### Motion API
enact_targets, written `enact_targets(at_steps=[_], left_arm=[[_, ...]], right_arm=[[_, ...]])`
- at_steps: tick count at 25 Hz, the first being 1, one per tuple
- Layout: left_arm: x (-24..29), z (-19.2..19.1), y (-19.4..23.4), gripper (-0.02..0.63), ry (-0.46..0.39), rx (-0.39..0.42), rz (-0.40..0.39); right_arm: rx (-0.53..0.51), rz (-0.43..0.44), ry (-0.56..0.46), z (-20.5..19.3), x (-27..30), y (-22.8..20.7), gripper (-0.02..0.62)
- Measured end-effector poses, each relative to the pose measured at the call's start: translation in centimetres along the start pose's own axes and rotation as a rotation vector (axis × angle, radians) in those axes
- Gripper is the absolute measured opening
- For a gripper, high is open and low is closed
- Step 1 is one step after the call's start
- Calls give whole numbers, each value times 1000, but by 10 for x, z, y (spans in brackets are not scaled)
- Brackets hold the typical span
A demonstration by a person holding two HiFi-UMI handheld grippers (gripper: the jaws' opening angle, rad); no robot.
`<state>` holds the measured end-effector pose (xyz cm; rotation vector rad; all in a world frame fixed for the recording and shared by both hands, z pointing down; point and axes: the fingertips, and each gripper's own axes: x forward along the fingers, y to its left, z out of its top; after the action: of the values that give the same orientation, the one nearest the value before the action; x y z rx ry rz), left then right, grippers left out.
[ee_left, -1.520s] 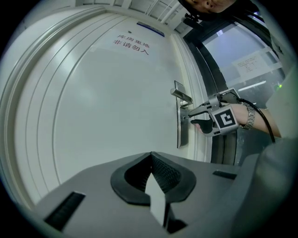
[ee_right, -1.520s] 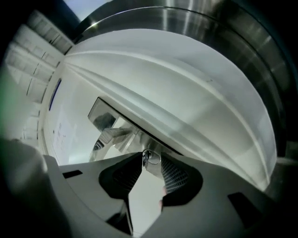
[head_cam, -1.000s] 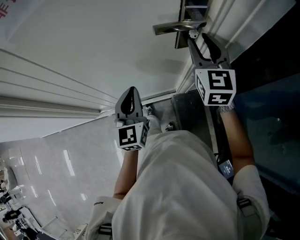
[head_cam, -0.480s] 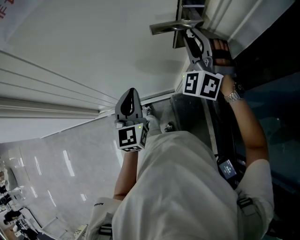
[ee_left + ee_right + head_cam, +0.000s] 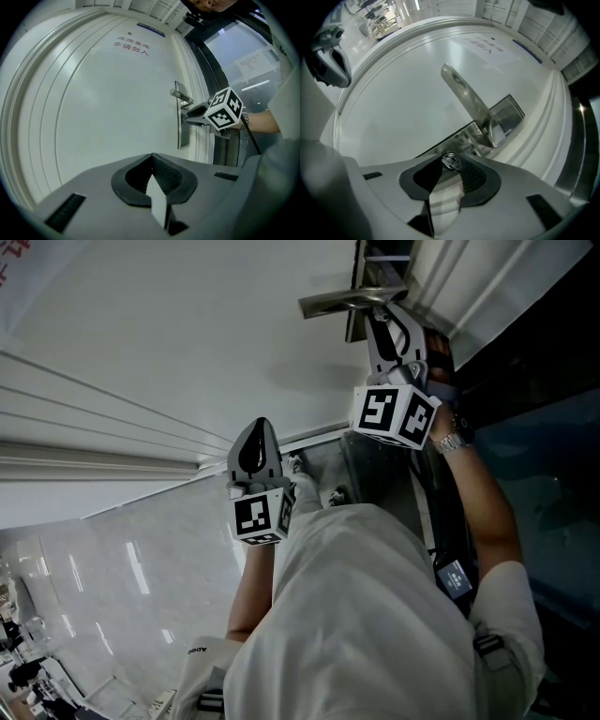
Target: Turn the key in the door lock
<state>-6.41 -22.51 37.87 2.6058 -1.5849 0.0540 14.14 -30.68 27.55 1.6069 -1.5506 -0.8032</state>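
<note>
Lower centre of the right gripper view: a small silver key (image 5: 450, 161) sits at the very tips of the right claw (image 5: 451, 163), whose jaws have just been closing and pinch it. The lever handle (image 5: 464, 93) slants away above. Mid-frame in the head view, the left claw (image 5: 255, 435) is clenched and empty, well apart from the key, facing the white door (image 5: 187, 334).

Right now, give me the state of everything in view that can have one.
key, in the lock plate, pinched between the right jaw tips
right hand-held gripper, jaws just closed further, shut on the key
left hand-held gripper, jaws together, empty, away from the lock plate
door handle, about level, untouched
</note>
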Motion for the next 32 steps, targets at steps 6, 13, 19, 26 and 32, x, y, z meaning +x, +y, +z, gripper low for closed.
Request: enact_targets(at_steps=[6,13,19,26,32], left_arm=[[5,2,1,6,0,2,-5],[5,3,4,6,2,6,0],[7,6,2,6,3,16,-9],[11,7,-14,6,4,29,-43],[14,8,-34,6,2,30,-76]], right_arm=[[217,-6,11,0,0,-5,112],[211,-19,-43,2,-4,-2,114],[360,-63,-93,2,-30,-2,115],[741,-5,-193,-1,-72,10,10],[1008,157,-142,-28,-95,44,5]])
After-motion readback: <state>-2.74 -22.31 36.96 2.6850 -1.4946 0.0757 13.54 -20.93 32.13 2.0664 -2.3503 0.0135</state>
